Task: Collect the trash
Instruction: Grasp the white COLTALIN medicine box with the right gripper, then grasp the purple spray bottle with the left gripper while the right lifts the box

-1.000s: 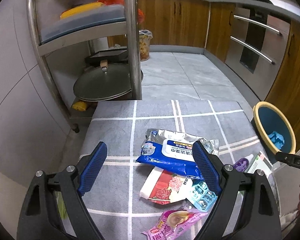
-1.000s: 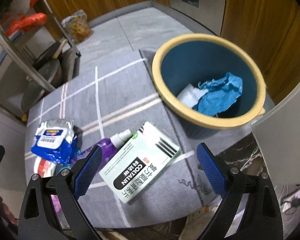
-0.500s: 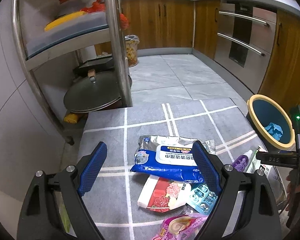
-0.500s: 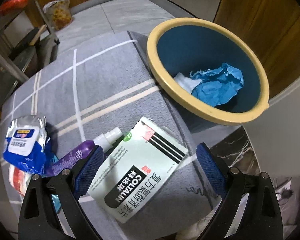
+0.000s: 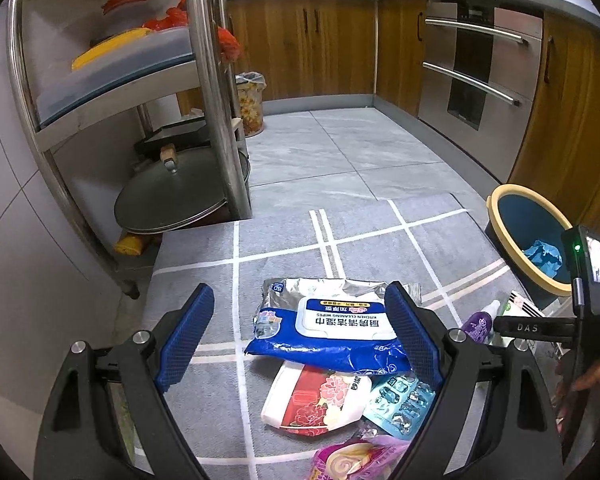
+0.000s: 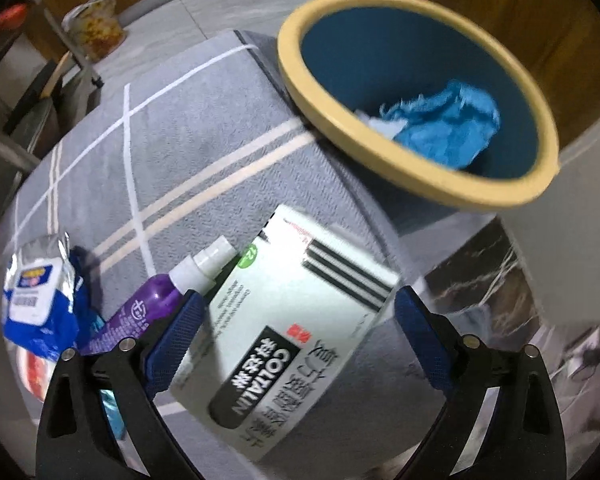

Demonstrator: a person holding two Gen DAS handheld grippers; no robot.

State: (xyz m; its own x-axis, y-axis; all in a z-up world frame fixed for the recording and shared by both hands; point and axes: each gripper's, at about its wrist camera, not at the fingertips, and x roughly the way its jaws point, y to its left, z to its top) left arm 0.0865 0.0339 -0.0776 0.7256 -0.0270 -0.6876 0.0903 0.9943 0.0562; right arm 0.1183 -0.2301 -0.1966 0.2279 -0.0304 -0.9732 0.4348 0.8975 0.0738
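Trash lies on a grey checked mat [image 5: 340, 240]. My left gripper [image 5: 300, 336] is open above a blue wet-wipes pack [image 5: 328, 328]; below it lie a red-and-white packet [image 5: 316, 400], a teal blister pack [image 5: 400, 404] and a pink wrapper [image 5: 352, 460]. My right gripper [image 6: 296, 340] is open, its jaws on either side of a white COLTALIN box [image 6: 292, 336], not touching it. A purple spray bottle [image 6: 160, 300] lies left of the box. A blue bin with a yellow rim [image 6: 420, 176] holds crumpled blue paper [image 6: 452, 128].
A steel rack [image 5: 216, 92] with a pan lid [image 5: 176, 200] stands at the mat's far left. Wooden cabinets [image 5: 320, 44] and an oven [image 5: 480, 64] line the back and right. A bagged waste bin [image 5: 250, 100] stands by the cabinets. A white wall corner [image 6: 580, 220] is right of the bin.
My right gripper has moved down and closer to the white box, which now lies between its jaws. My left gripper has drawn back and risen a little above the wipes pack.
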